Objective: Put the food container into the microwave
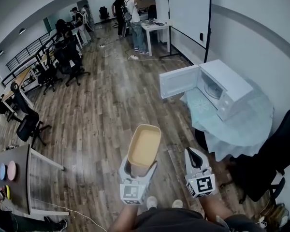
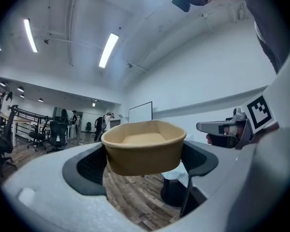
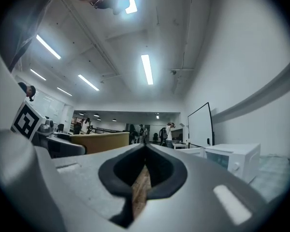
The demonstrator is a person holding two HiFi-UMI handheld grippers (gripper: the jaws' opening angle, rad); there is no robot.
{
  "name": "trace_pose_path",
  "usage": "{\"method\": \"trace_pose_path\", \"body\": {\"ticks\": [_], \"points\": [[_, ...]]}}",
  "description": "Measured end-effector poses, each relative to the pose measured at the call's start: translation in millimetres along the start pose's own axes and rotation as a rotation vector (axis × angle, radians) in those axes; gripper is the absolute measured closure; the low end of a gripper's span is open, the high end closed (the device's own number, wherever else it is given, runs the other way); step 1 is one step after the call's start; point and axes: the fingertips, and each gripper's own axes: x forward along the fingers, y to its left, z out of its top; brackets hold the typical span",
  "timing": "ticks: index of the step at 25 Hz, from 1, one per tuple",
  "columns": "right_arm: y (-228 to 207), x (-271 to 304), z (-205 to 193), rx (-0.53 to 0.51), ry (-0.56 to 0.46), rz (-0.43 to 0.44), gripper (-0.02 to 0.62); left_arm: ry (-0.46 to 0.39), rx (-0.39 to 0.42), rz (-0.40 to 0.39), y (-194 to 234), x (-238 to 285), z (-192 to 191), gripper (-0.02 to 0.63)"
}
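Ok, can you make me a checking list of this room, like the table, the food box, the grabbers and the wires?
Surface: round table with a pale blue cloth, holding the microwave.
Job's things: tan food container held in the air; white microwave has its door open.
Clutter: pink and blue discs on a side desk at the left.
Grippers: left hand-held gripper shut on the food container; right hand-held gripper shut, empty.
Cables: white cable on the wood floor by the far desk.
Surroundings: whiteboard, office chairs, people far off.

The microwave (image 1: 227, 86) sits on the table (image 1: 241, 129) (whiteboard (image 1: 189, 13) behind), ahead-right of the container (image 1: 144, 146).
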Motion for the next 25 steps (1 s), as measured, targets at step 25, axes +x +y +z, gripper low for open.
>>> {"method": "trace_pose_path", "body": {"ticks": [25], "points": [[32.1,54.1,-27.9,0.029,0.068,-0.189,0.594,0.045,0.046,-0.203,60.0,35.5,-21.4,0.115]]}}
